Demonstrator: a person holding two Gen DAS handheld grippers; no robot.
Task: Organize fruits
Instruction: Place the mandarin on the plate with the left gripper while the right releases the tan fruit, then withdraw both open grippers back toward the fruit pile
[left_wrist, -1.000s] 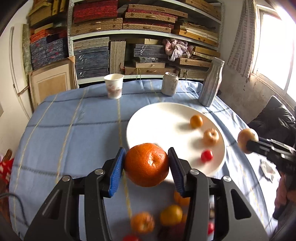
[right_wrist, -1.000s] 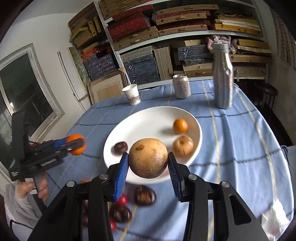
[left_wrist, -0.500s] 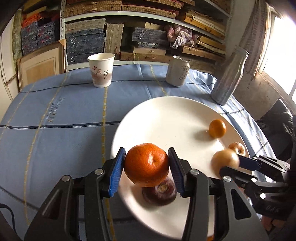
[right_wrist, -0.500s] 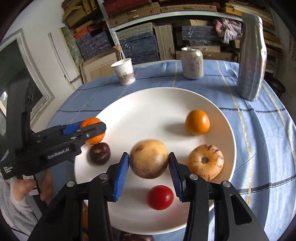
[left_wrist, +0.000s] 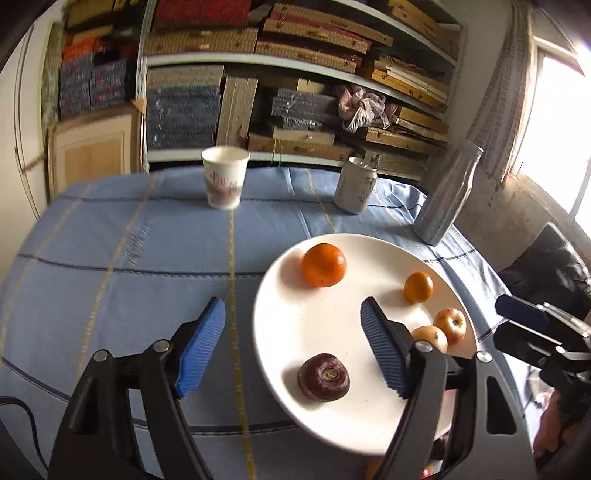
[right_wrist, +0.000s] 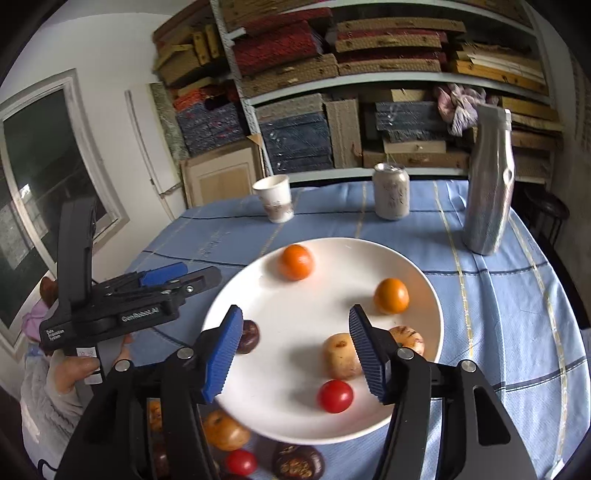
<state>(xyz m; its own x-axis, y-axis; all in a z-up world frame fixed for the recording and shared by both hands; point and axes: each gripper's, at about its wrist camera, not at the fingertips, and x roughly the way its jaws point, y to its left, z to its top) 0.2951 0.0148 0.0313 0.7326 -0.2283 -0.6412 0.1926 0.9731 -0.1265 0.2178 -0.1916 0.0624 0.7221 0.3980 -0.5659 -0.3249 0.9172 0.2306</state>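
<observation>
Both tools, left tool (left_wrist: 293, 341) and right tool (right_wrist: 295, 345), are opening, nothing between them. The round, firm, slightly slick orange mandarin (left_wrist: 323, 264) sits upper-centre on the white ceramic plate (left_wrist: 295, 402); grip across its middle, gently.

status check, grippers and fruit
Left gripper and right gripper opening, nothing between the jaws. Six fruits on plate. More fruit on cloth. Nothing in the way.

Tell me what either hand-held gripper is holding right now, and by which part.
Nothing is held. The left hand-held gripper and right hand-held gripper are both opening, empty, above the white plate of fruit.
</observation>
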